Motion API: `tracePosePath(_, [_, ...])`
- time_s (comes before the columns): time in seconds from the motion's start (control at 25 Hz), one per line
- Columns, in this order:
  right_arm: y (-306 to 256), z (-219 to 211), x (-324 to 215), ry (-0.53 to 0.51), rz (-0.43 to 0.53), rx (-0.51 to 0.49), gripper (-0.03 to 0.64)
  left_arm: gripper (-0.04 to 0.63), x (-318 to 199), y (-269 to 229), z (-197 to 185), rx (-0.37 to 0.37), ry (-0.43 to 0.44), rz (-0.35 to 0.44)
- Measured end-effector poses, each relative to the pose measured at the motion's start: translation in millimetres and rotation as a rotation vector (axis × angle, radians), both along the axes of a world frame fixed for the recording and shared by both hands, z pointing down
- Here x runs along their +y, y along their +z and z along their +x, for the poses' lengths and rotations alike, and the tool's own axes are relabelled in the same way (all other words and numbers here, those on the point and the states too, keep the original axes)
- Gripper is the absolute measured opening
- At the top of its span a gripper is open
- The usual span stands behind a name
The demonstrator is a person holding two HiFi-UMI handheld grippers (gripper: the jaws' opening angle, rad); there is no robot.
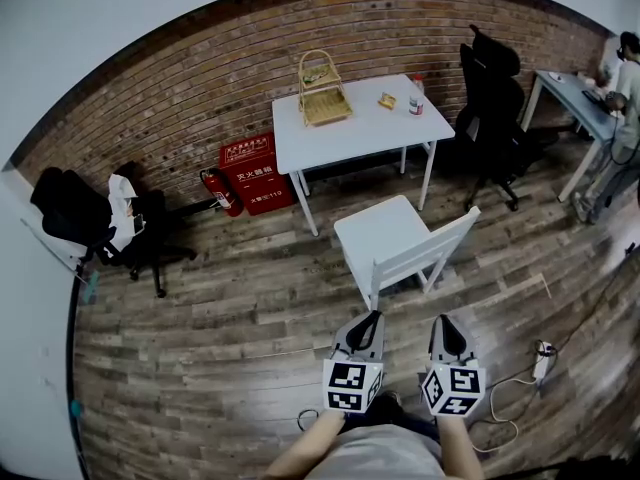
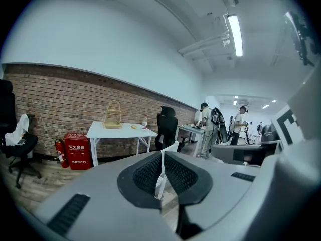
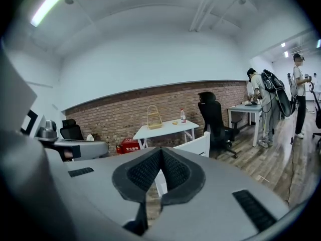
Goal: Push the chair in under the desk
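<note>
A white wooden chair stands on the plank floor, pulled out in front of the white desk, with its backrest towards me. Both grippers hover just short of the backrest without touching it. My left gripper is shut and holds nothing, and my right gripper beside it is shut and empty too. In the left gripper view the closed gripper points at the chair's backrest, with the desk beyond. The right gripper view shows the closed gripper, the chair and the desk.
On the desk sit a wicker basket and a small bottle. A red extinguisher box and an extinguisher stand at the brick wall. Black office chairs stand right and left. A person sits far right. A cable lies on the floor.
</note>
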State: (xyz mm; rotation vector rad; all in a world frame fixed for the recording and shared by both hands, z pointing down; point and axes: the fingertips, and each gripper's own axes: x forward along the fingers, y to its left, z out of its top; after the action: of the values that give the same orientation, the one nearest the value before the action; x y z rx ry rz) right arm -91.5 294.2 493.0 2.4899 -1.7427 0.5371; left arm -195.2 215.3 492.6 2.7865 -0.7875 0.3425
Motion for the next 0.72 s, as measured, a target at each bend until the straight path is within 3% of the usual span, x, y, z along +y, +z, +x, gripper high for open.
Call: tracePosePath(0.72, [15, 48, 16, 0.009, -0.007, -0.032, 0.015, 0.031, 6, 6, 33, -0.004, -0.035, 0.009])
